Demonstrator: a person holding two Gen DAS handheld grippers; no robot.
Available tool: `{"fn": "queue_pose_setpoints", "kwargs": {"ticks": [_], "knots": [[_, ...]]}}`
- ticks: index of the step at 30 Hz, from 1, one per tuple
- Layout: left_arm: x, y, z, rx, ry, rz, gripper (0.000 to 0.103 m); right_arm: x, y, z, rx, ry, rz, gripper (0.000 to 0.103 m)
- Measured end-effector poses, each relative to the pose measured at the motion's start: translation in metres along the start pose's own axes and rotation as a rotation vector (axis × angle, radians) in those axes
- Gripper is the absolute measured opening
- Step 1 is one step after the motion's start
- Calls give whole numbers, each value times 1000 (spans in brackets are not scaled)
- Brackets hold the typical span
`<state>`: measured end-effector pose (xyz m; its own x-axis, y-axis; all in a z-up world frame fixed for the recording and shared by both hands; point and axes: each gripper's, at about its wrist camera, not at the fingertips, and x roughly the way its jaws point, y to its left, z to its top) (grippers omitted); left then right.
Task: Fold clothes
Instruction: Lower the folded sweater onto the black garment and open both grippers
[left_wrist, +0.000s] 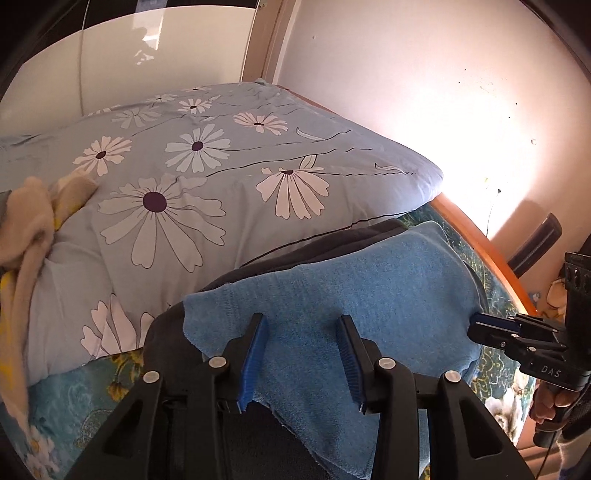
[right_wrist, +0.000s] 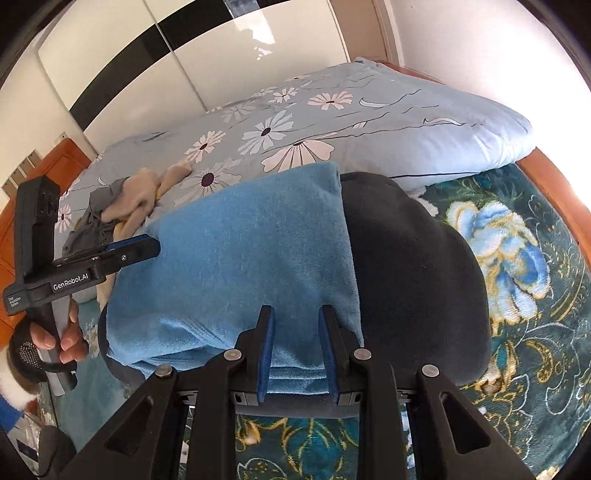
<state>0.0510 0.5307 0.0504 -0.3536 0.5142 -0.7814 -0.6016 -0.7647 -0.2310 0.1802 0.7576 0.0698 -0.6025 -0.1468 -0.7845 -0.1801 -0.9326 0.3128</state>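
A light blue towel (left_wrist: 369, 295) lies folded on top of a dark garment (right_wrist: 417, 266) on the bed; it also shows in the right wrist view (right_wrist: 236, 266). My left gripper (left_wrist: 303, 325) is open, its fingers hovering over the towel's near edge; in the right wrist view (right_wrist: 155, 245) it sits at the towel's left side. My right gripper (right_wrist: 295, 314) is open over the towel's near edge; in the left wrist view (left_wrist: 474, 323) it touches the towel's right edge.
A blue quilt with a daisy print (left_wrist: 207, 177) lies behind the pile. A heap of beige and grey clothes (right_wrist: 136, 199) rests on it at the left. A teal floral blanket (right_wrist: 517, 277) covers the bed. The wooden bed frame (left_wrist: 491, 251) and wall are at the right.
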Motion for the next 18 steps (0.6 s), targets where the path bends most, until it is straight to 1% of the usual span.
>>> {"fn": "queue_pose_setpoints", "kwargs": {"ticks": [4,6,10,12,15,18], "knots": [[4,-4,-1,34,9,31,43,8,-5,-2,37,-16,18,25],[1,-5,-1,29,8,38,43,7,-4,-2,51,-20,10,25],[-17,-12,-6,0,-46,39,43,2,4,-3,49,-31,-29,25],[-25,-19,-15,-5,-72,33,43,-3,9,-6,50,-51,-48,25],[-36,-32,-31,0,-110,28,44,-11,14,-13,63,-85,-50,25],[-40,-47,-50,18,-128,35,52,-15,19,-23,64,-105,-71,25]]}}
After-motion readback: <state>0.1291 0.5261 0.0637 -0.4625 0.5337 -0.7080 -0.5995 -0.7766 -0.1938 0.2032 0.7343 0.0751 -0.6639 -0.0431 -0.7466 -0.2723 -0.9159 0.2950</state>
